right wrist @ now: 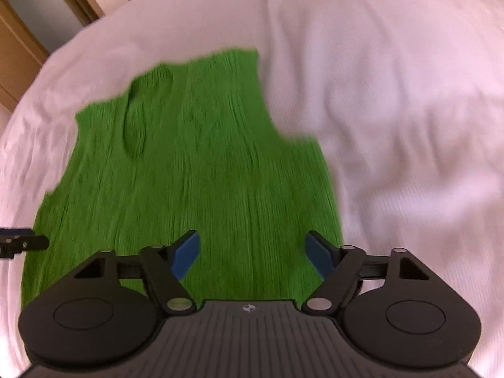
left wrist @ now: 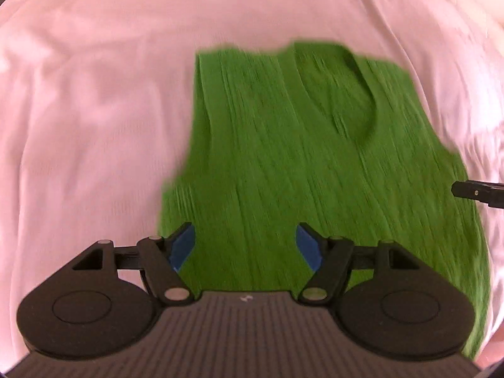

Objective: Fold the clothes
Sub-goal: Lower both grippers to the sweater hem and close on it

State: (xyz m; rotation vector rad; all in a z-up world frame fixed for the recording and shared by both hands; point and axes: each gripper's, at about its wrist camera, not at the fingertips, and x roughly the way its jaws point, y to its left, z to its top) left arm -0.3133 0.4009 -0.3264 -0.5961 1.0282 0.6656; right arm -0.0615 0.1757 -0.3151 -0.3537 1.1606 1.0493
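Note:
A green ribbed sleeveless top [left wrist: 283,163] lies flat on a white bedsheet [left wrist: 88,126], neckline at the far end. In the right wrist view the same top [right wrist: 195,173] fills the middle, its neck opening at upper left. My left gripper [left wrist: 245,245] hovers open over the top's near hem, nothing between its blue pads. My right gripper [right wrist: 252,253] is also open above the hem, nearer the top's right side. A fingertip of the right gripper [left wrist: 472,193] pokes in at the left view's right edge. The left gripper's fingertip [right wrist: 25,244] shows at the right view's left edge.
The white sheet [right wrist: 393,126] is wrinkled and spreads widely around the top on all sides. Wooden furniture and a door frame [right wrist: 19,47] stand beyond the bed's far left corner.

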